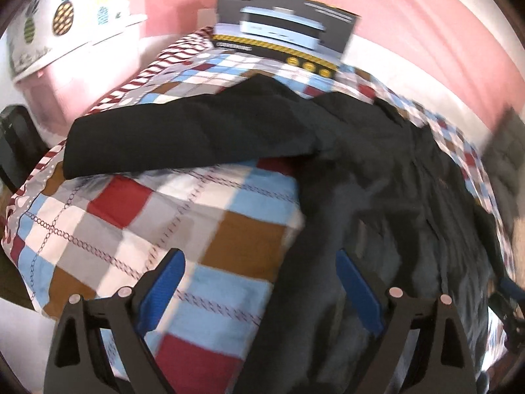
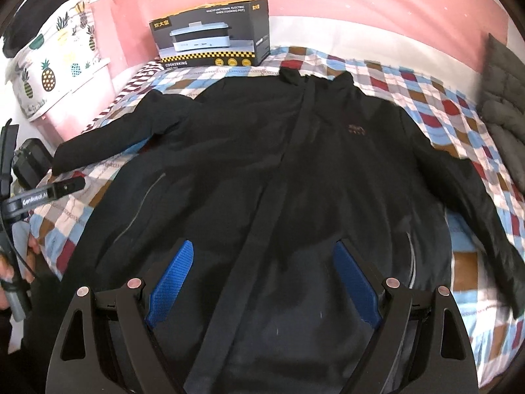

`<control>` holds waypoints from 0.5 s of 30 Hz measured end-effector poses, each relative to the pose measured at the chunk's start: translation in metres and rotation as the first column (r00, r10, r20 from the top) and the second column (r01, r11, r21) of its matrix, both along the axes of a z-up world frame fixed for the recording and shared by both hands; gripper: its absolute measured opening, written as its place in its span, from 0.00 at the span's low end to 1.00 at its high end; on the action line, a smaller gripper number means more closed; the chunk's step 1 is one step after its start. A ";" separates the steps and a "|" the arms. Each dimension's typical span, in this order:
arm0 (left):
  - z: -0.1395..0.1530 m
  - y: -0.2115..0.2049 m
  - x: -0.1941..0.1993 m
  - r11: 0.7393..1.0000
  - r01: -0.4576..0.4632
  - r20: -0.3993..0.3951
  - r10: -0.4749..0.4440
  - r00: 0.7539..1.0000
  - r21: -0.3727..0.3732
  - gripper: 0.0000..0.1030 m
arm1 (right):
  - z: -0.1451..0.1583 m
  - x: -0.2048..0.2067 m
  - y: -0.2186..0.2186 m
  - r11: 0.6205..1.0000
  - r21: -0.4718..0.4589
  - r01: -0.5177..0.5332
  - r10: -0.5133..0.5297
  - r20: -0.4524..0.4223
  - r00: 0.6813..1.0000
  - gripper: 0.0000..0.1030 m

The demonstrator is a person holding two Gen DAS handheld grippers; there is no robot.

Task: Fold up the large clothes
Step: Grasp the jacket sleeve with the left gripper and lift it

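Note:
A large black jacket (image 2: pixel 295 164) lies spread flat, front up, on a checked bedspread (image 2: pixel 410 78), both sleeves stretched out sideways. My right gripper (image 2: pixel 262 249) is open and empty above the jacket's lower hem. My left gripper (image 1: pixel 259 262) is open and empty over the bedspread (image 1: pixel 131 223) at the jacket's (image 1: pixel 377 197) left edge, below the left sleeve (image 1: pixel 183 141). The left gripper also shows at the left edge of the right wrist view (image 2: pixel 65 187).
A black cooker box (image 2: pixel 213 36) stands at the head of the bed against the pink wall; it also shows in the left wrist view (image 1: pixel 282 29). A pineapple-print bag (image 2: pixel 55 62) sits at the left. A grey quilted cushion (image 2: pixel 505 98) lies at the right.

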State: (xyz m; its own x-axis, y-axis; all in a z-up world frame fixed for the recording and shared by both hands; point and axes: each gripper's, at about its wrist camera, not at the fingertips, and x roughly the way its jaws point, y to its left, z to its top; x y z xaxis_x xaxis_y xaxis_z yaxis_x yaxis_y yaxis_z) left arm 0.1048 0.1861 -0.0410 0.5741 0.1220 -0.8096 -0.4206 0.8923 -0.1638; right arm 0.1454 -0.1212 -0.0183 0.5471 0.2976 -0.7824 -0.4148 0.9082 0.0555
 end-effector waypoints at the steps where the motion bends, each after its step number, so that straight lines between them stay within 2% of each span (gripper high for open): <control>1: -0.002 0.008 0.003 1.000 -0.012 0.001 0.012 1.000 -0.005 0.90 | 0.000 0.004 0.003 1.000 -0.002 -0.004 0.004 0.004 1.000 0.85; 9: -0.026 0.080 0.023 0.984 -0.161 0.004 0.162 0.987 -0.070 0.82 | -0.007 0.034 0.008 1.000 -0.002 0.015 -0.015 -0.014 1.000 0.85; 15: -0.048 0.129 0.031 0.949 -0.279 0.014 0.284 0.959 -0.150 0.81 | -0.018 0.055 0.009 1.000 -0.005 0.018 -0.018 -0.031 0.999 0.85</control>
